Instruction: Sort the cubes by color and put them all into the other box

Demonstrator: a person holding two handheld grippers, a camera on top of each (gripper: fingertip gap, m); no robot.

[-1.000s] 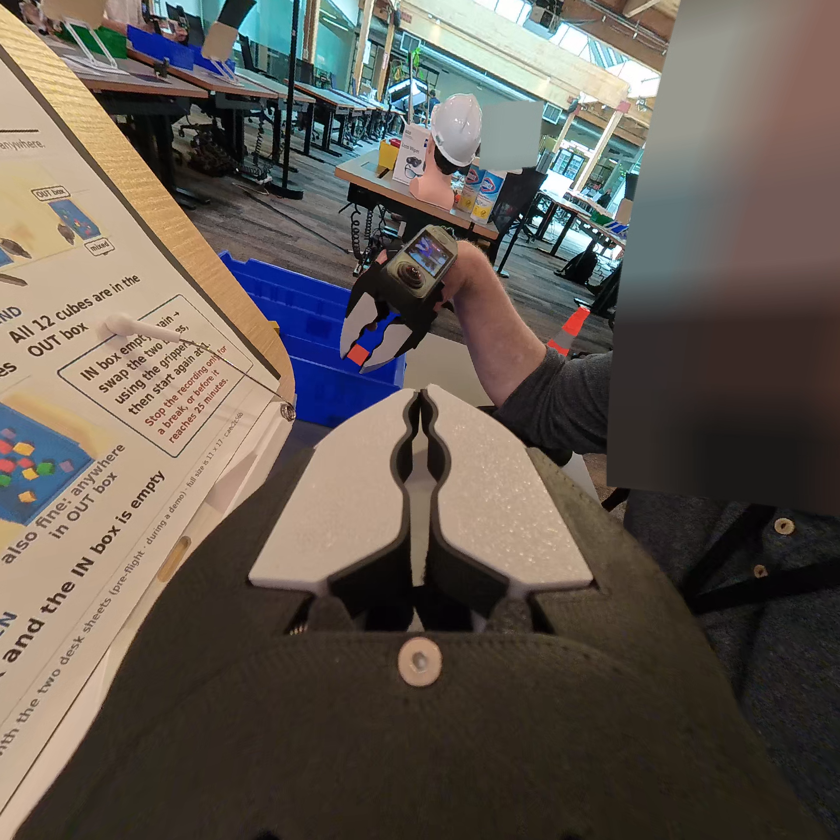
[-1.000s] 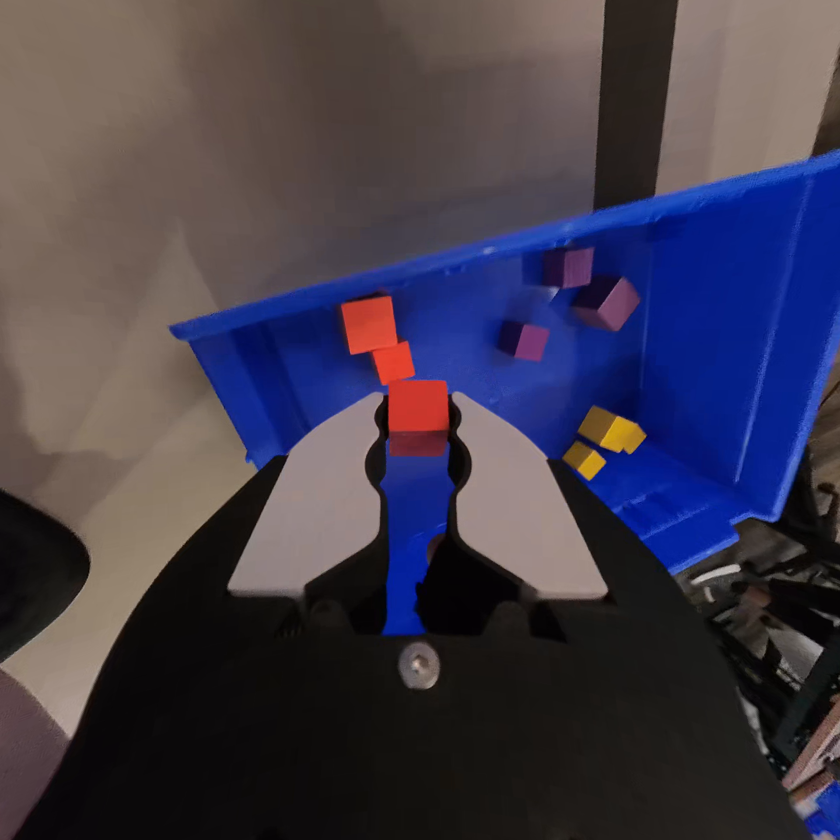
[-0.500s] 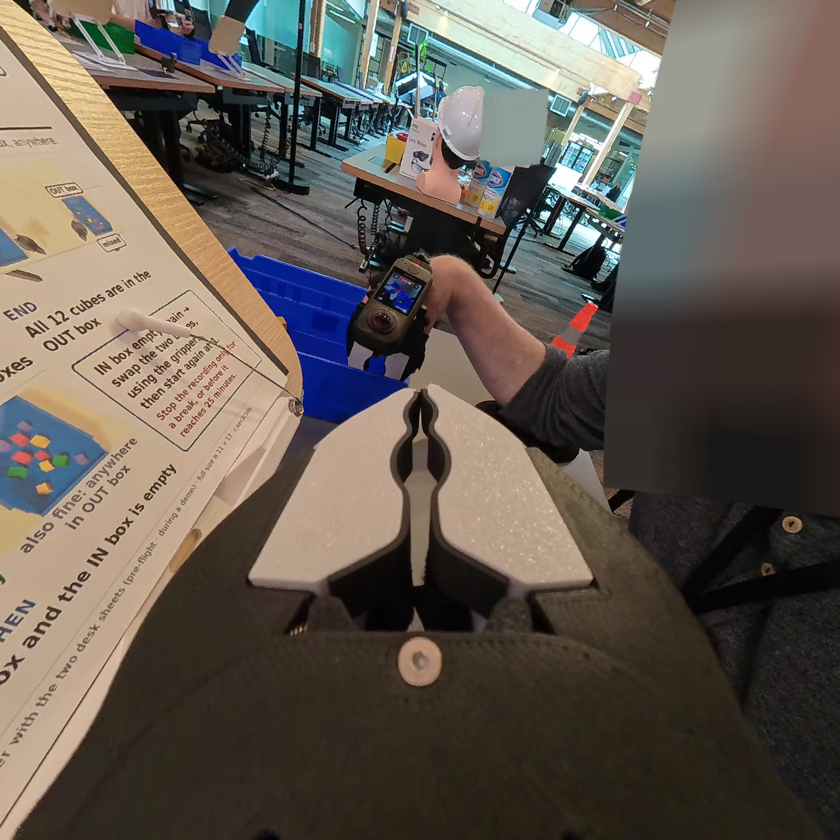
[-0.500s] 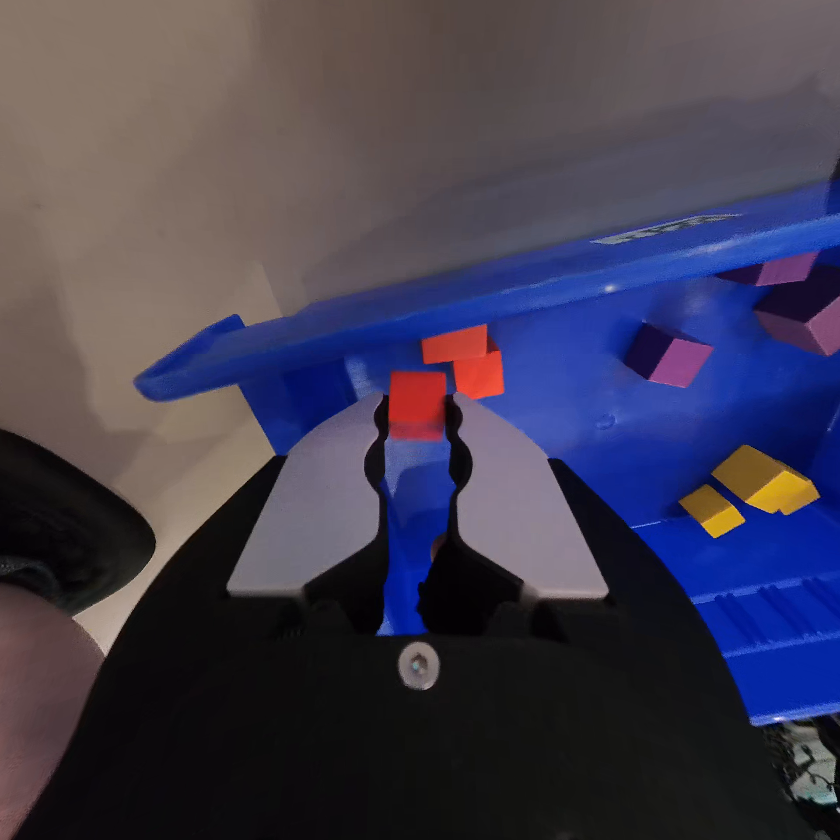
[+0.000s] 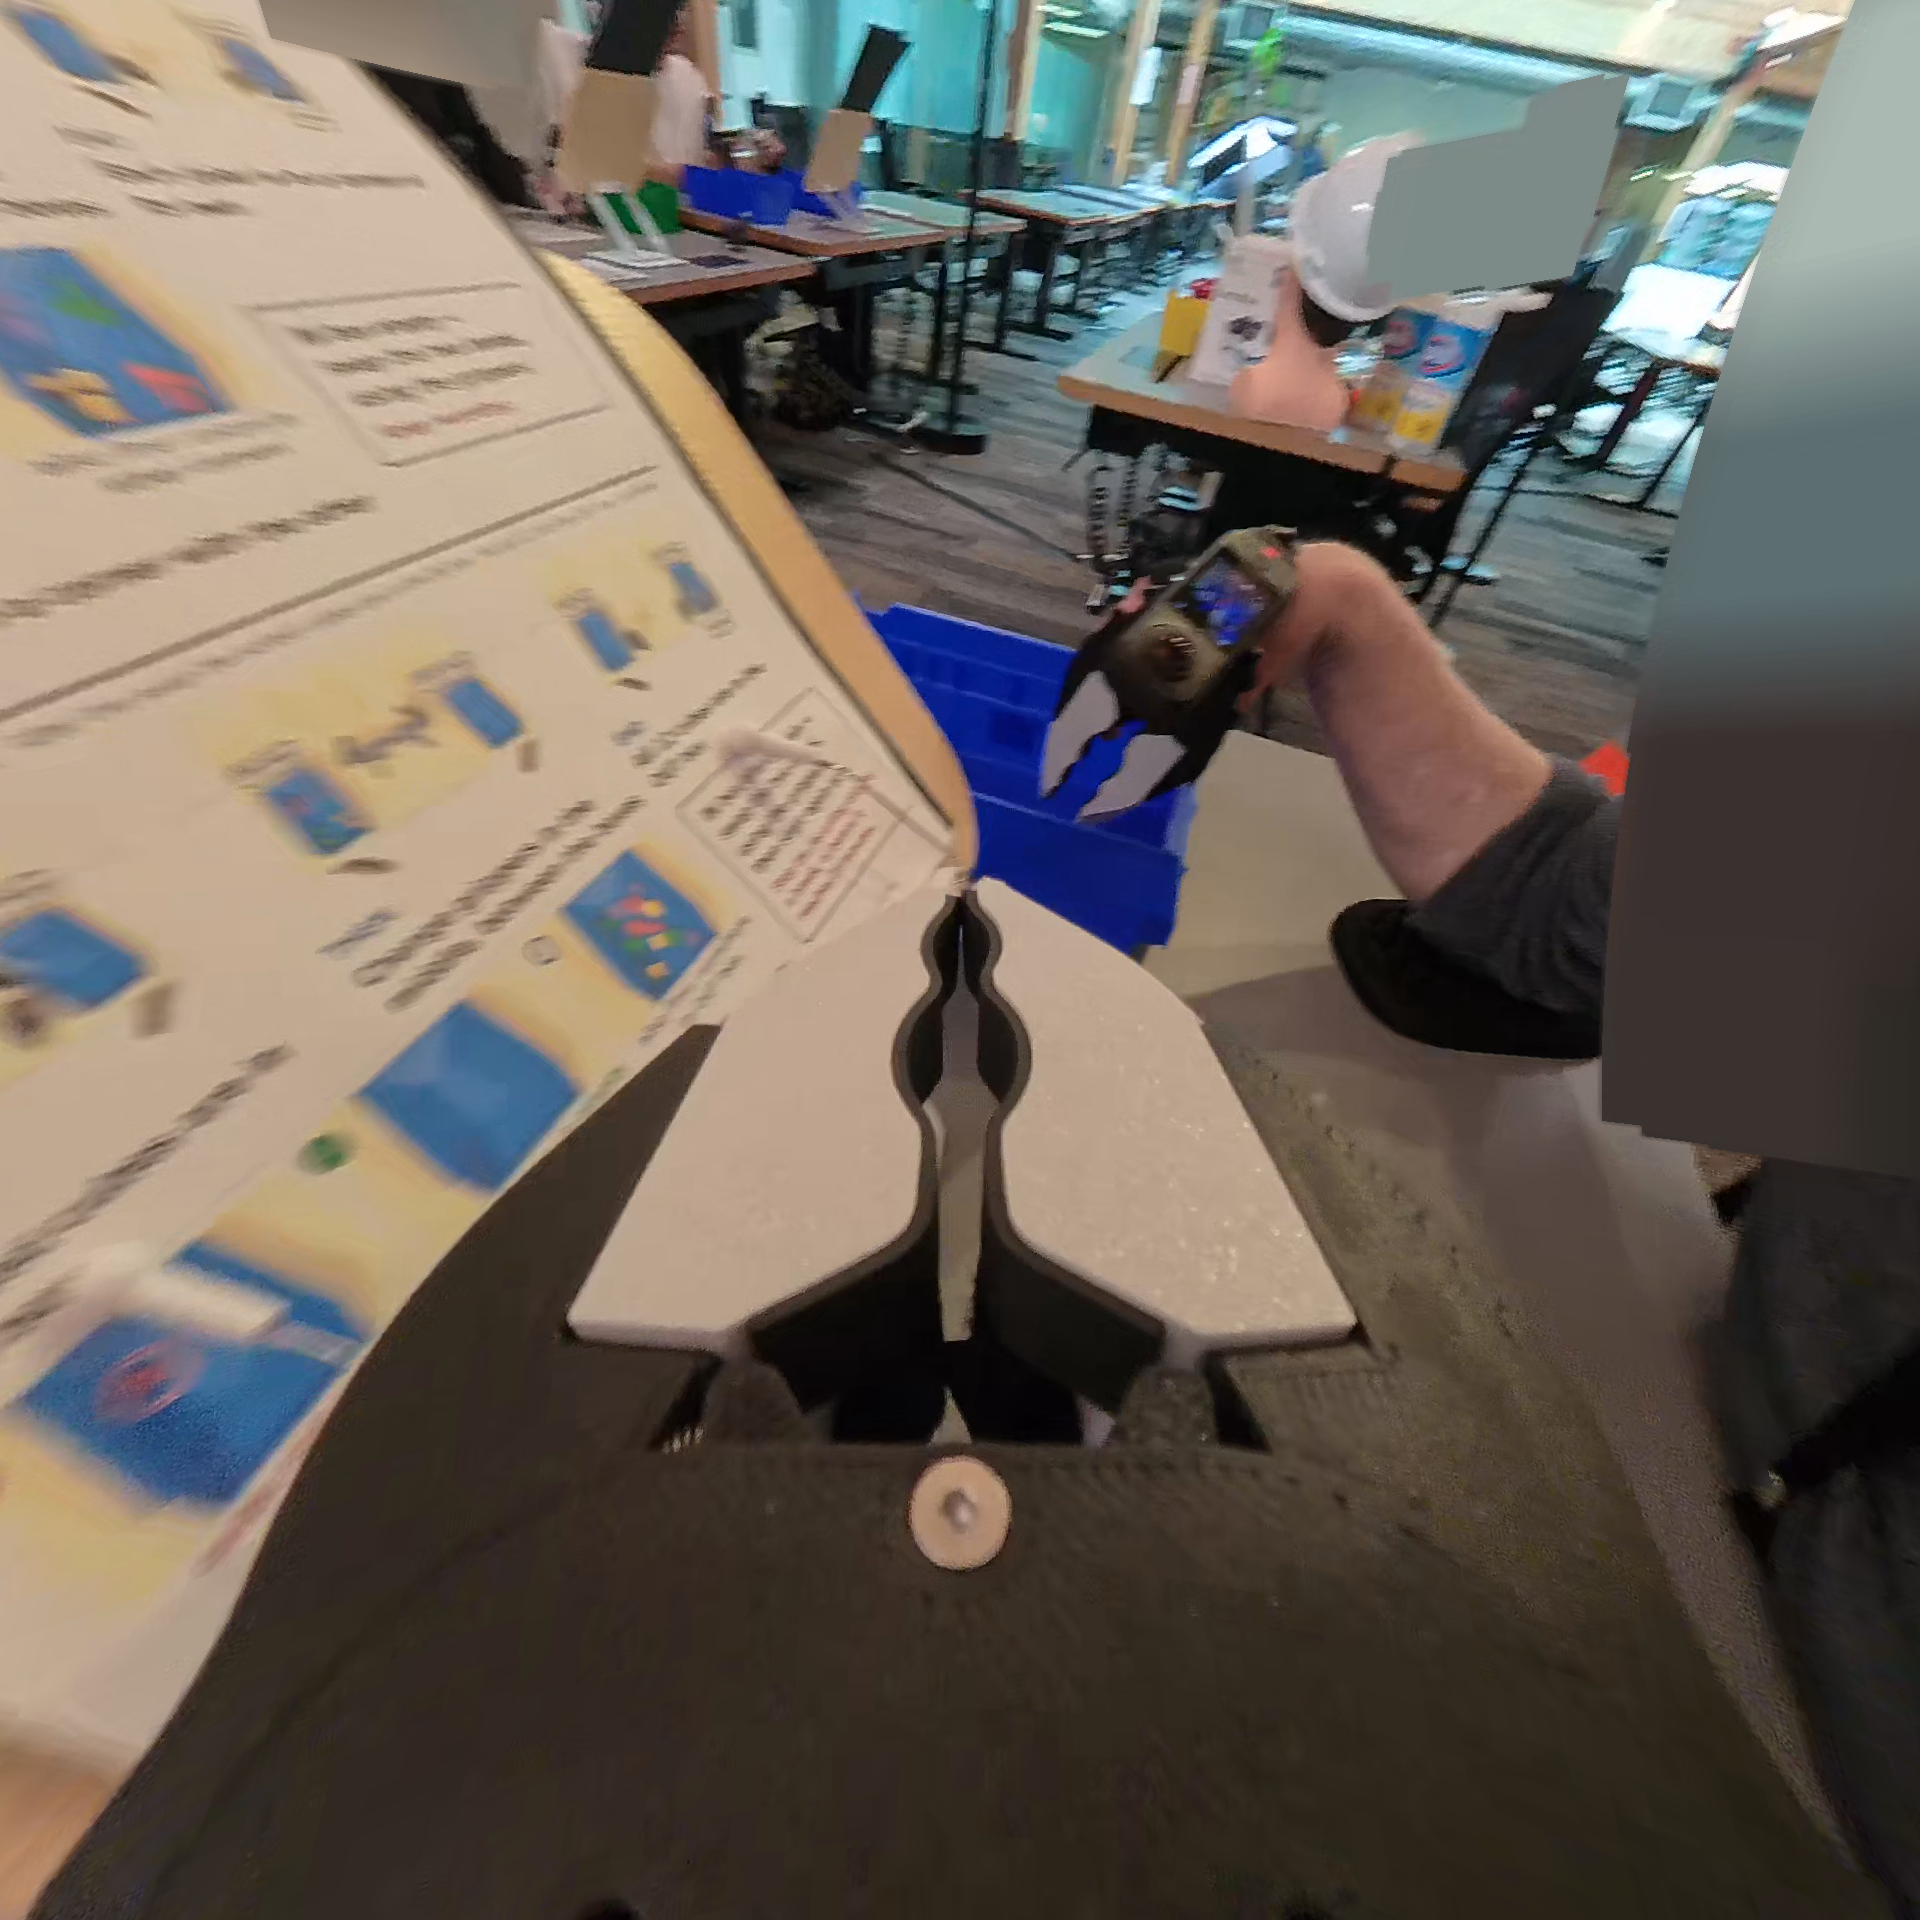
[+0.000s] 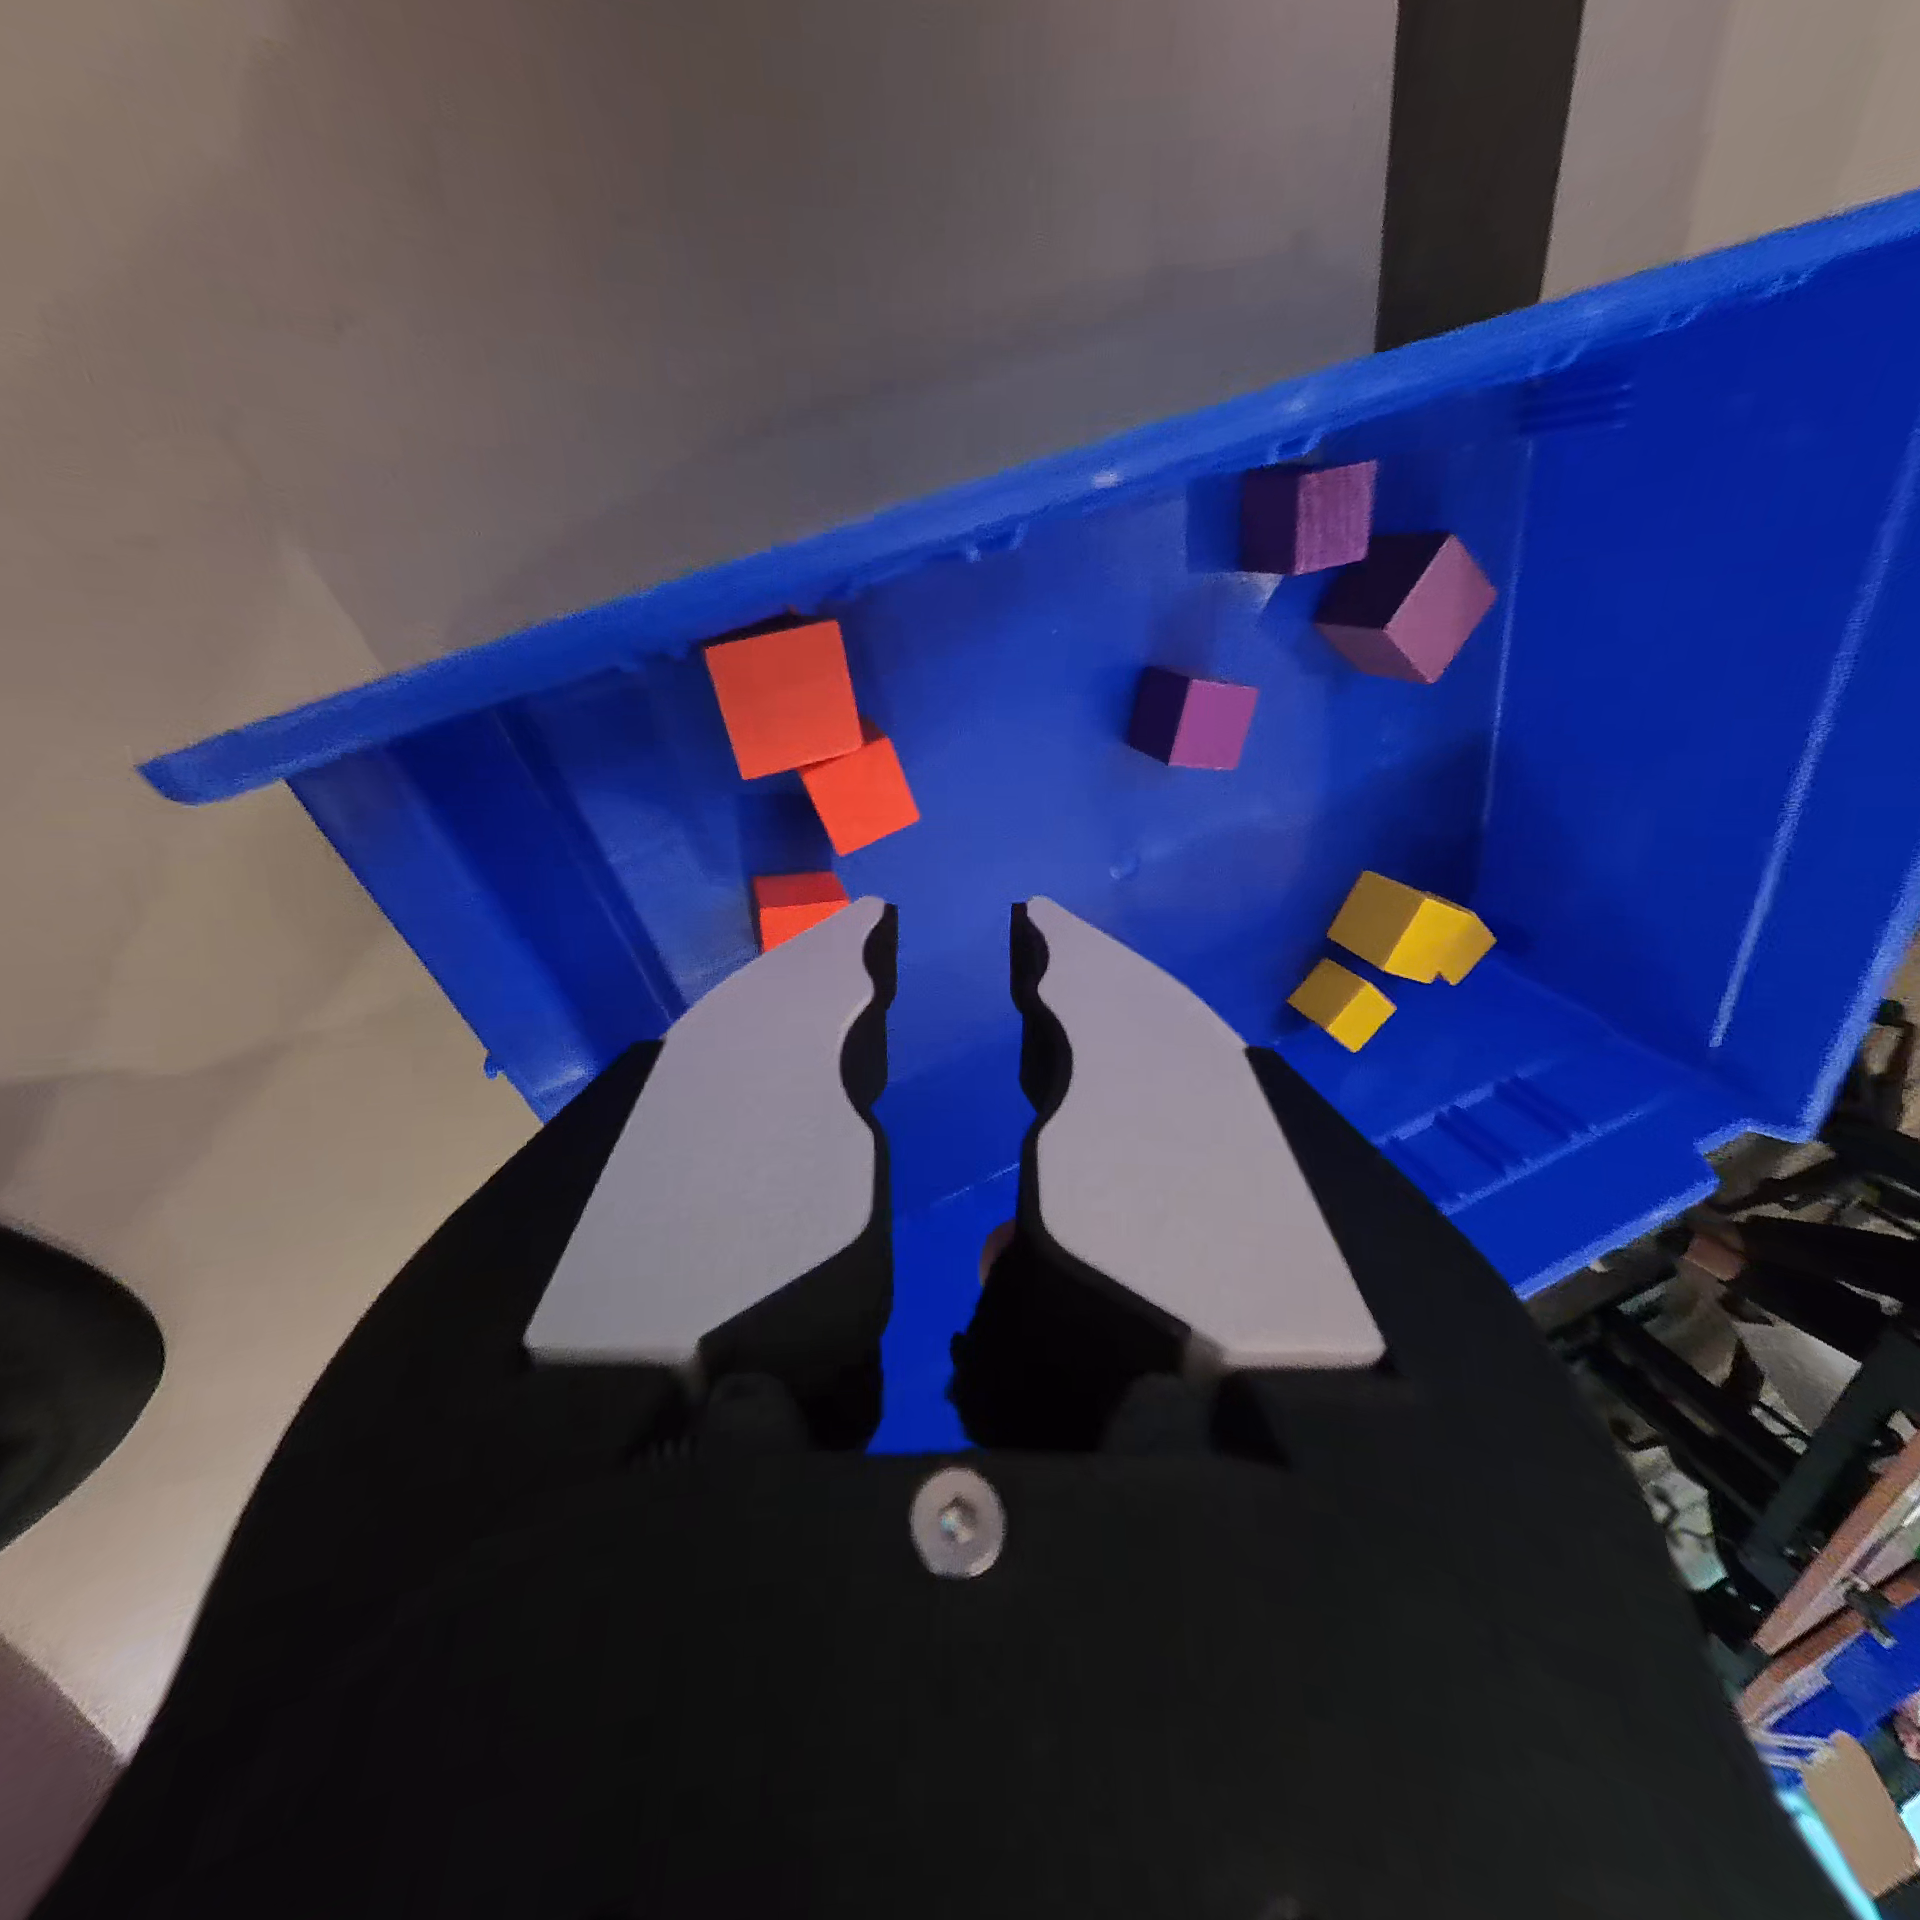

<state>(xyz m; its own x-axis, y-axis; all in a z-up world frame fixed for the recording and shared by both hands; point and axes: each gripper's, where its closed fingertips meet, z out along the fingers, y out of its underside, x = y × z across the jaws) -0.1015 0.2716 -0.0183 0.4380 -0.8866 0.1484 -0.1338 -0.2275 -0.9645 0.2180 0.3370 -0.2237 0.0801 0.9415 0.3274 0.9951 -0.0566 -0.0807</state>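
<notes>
My right gripper [image 6: 951,914] is open and empty above the floor of the blue box [image 6: 1039,509]. Three red cubes lie at the box's left: two touching [image 6: 784,696] [image 6: 862,795] and a third [image 6: 795,904] just left of my left fingertip. Three purple cubes [image 6: 1195,722] [image 6: 1309,514] [image 6: 1408,608] lie at the far right, three yellow cubes [image 6: 1403,925] [image 6: 1340,1003] nearer right. My left gripper [image 5: 961,914] is shut and empty, held away beside the table edge. It sees the right gripper [image 5: 1096,774] open over the blue box [image 5: 1070,862].
A printed instruction sheet [image 5: 364,675] on the wooden table fills the left of the left wrist view. A person's arm and dark sleeve [image 5: 1455,810] hold the right gripper. A dark post [image 6: 1475,156] stands behind the box. Desks and a white hard hat lie far off.
The right gripper held a red cube, lowered it into the box by the other reds, then let go and lifted; the cube now lies beside its left finger. The left gripper swung.
</notes>
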